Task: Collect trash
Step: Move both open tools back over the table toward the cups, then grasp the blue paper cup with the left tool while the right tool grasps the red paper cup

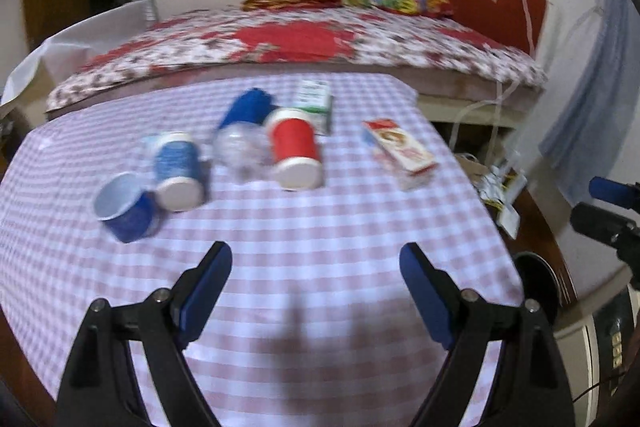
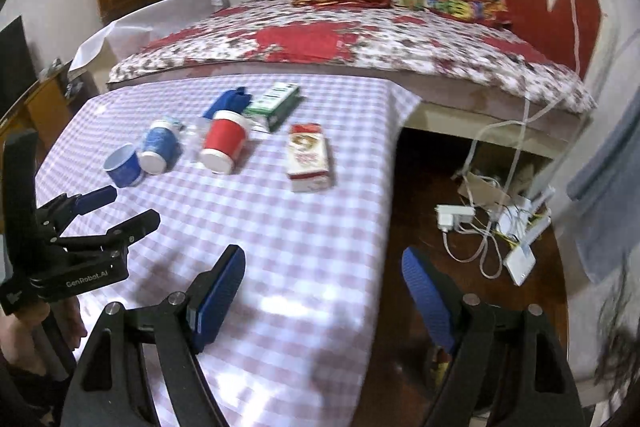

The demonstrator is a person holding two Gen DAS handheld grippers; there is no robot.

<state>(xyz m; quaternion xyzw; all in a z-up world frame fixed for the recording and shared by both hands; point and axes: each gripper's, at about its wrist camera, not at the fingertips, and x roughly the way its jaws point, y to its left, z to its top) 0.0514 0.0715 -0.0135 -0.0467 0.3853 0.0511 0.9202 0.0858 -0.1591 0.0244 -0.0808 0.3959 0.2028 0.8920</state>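
Observation:
Trash lies across the far half of a table with a pink checked cloth. From left to right there are a small blue cup, a blue-labelled cup on its side, a clear crumpled bottle, a red cup on its side, a green-and-white box and a red-and-white carton. A blue cloth lies behind them. My left gripper hovers open over the near cloth, empty. My right gripper is open and empty at the table's right edge.
A bed with a red floral cover stands behind the table. On the floor to the right lie white cables, a power strip and a cardboard box. A hand grips the left tool at the lower left of the right wrist view.

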